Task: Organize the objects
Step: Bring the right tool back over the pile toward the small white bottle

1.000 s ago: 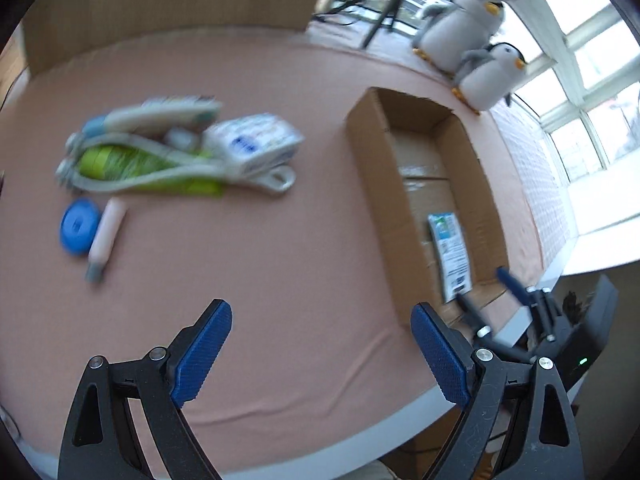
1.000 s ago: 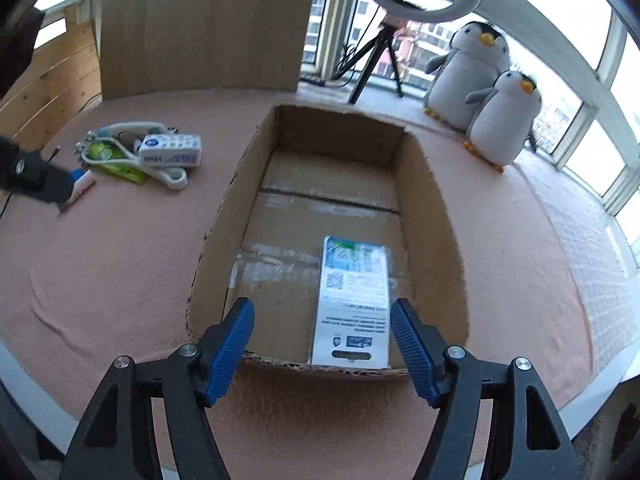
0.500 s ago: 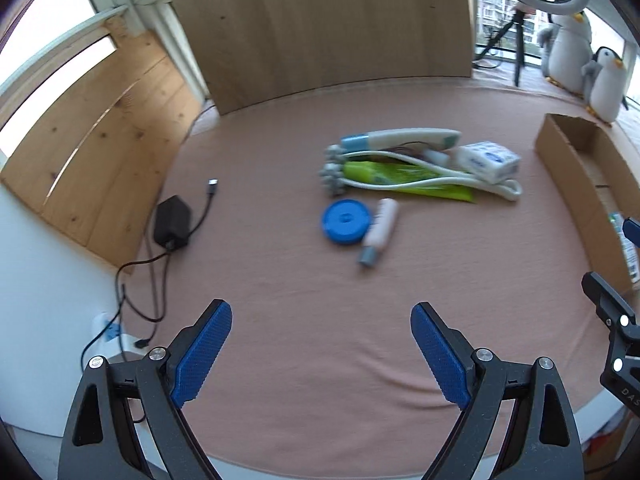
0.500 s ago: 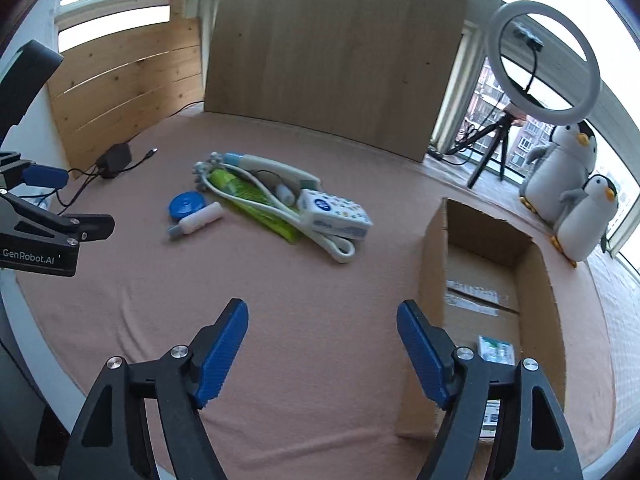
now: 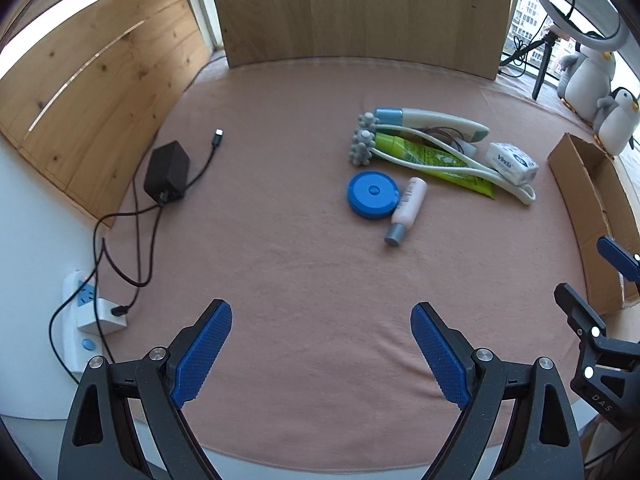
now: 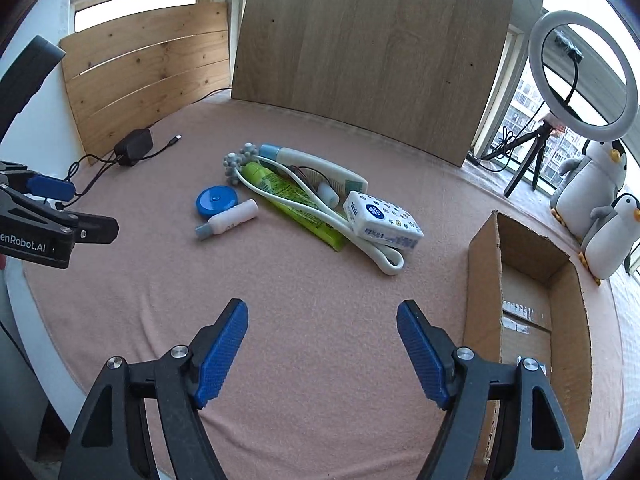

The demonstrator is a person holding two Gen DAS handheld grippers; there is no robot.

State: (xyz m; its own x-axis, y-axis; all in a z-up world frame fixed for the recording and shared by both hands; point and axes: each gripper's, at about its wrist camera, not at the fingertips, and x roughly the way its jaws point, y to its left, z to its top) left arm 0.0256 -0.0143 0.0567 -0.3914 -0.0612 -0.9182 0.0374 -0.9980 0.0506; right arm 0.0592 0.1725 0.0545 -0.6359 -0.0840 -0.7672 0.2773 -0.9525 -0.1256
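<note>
Both tongs hang spread and empty over the near edge of the surface (image 5: 280, 264): left tongs (image 5: 321, 354), right tongs (image 6: 322, 354). The small pink bottle (image 6: 230, 222) lies at eleven o'clock from the right tongs, long axis running ten-to-four, touching the blue disc (image 6: 216, 201). Judging by this, the right tongs sit nearer. The cardboard box (image 6: 482, 280), at two o'clock, awaits it.

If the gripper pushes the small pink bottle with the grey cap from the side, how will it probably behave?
The pink bottle lies on its side and looks cylindrical, so it would probably roll. It rests against the blue round case, which may block rolling that way. It looks small, so likely light.
</note>
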